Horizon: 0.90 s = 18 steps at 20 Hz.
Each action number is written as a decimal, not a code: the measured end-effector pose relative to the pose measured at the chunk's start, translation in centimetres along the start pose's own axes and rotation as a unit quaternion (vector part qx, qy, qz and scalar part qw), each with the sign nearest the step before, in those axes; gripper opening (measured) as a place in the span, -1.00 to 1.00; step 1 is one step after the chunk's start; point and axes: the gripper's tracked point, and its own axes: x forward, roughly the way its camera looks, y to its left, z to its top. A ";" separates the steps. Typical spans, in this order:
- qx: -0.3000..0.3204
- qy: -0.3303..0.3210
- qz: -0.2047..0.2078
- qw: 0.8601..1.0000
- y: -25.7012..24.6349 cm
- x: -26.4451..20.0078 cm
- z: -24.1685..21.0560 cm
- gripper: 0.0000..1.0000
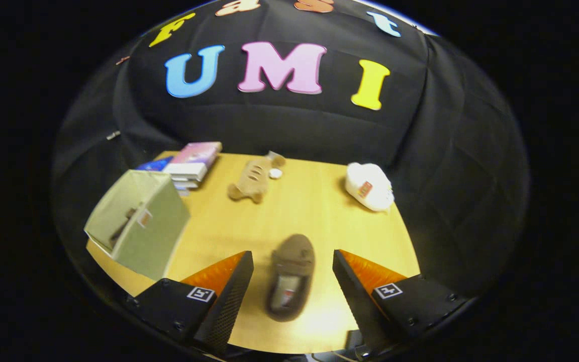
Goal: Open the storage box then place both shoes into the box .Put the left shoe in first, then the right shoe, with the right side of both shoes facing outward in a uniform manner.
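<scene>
1. Shoes are your concern: one brown shoe (291, 276) lies on the wooden table (314, 211) between your gripper (293, 269) fingers, and a second brown shoe (252, 182) lies farther off, near the back of the table, beside a small white round thing (275, 173).
2. Your fingers are spread wide, one on each side of the near shoe, neither touching it; that reads as lining up for a grasp across its width.
3. The near shoe's long axis runs roughly along your fingers. Its rounded toe seems to point away from you and its open heel end toward you, though motion blur makes this uncertain.
4. The storage box (136, 229) sits well to the left of your fingers, at the table's edge, tipped with its opening showing; it looks already open.
5. Something dark shows inside the box; you cannot tell what it is.
6. A stack of books (191, 168) stands just behind the box, and a white plush toy (369, 186) rests at the far right, both clear of your path.
</scene>
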 end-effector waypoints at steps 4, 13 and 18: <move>-0.013 0.051 -0.007 0.999 -2.2 3.0 -5.3 0.96; -0.027 0.099 0.000 0.995 -0.8 11.3 -9.5 0.71; 0.001 0.105 -0.001 0.995 -0.5 13.5 -9.4 -0.15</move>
